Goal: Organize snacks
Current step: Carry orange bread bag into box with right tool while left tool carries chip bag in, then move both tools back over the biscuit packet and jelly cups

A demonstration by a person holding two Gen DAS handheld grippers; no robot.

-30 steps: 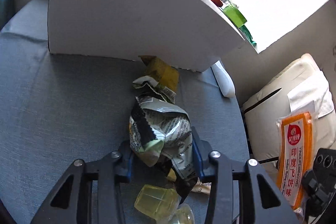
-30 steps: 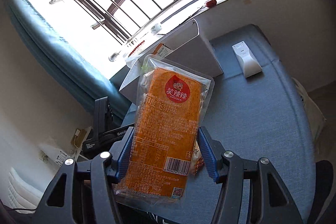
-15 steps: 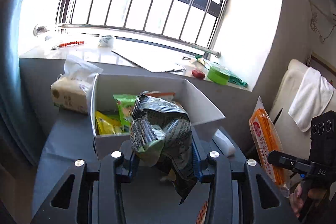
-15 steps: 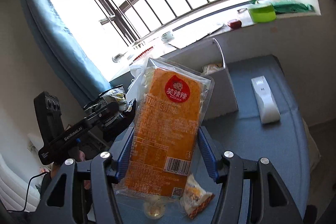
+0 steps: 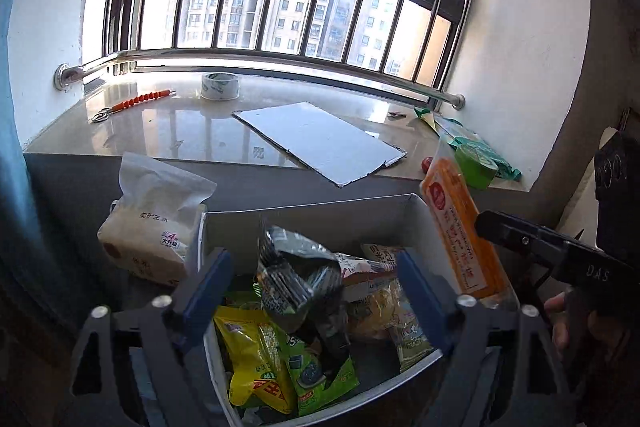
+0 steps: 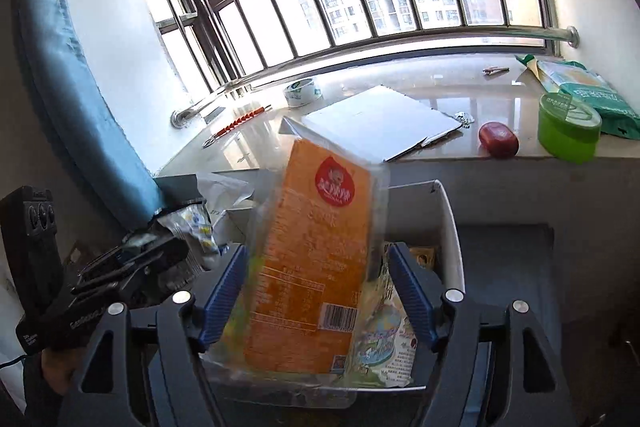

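A white box (image 5: 424, 205) (image 6: 450, 227) holds several snack packs, among them a yellow pack (image 5: 252, 359) and a green pack (image 5: 320, 375). My left gripper (image 5: 316, 287) is open over the box, and a crumpled silver-black snack bag (image 5: 298, 275) drops free between its fingers. My right gripper (image 6: 316, 291) is open over the box's right side. The orange snack pack (image 6: 316, 267) (image 5: 460, 231) stands loose and blurred between its fingers.
A tissue pack (image 5: 156, 223) lies left of the box. The windowsill behind holds a tape roll (image 5: 219, 85), a flat white board (image 5: 320, 143), a green tub (image 6: 568, 131) and a red fruit (image 6: 498, 139). A blue curtain (image 6: 80, 99) hangs at the left.
Both grippers have risen and moved over the box, then opened. The silver-black bag and the orange pack, gripped before, now fall loose between the spread fingers.
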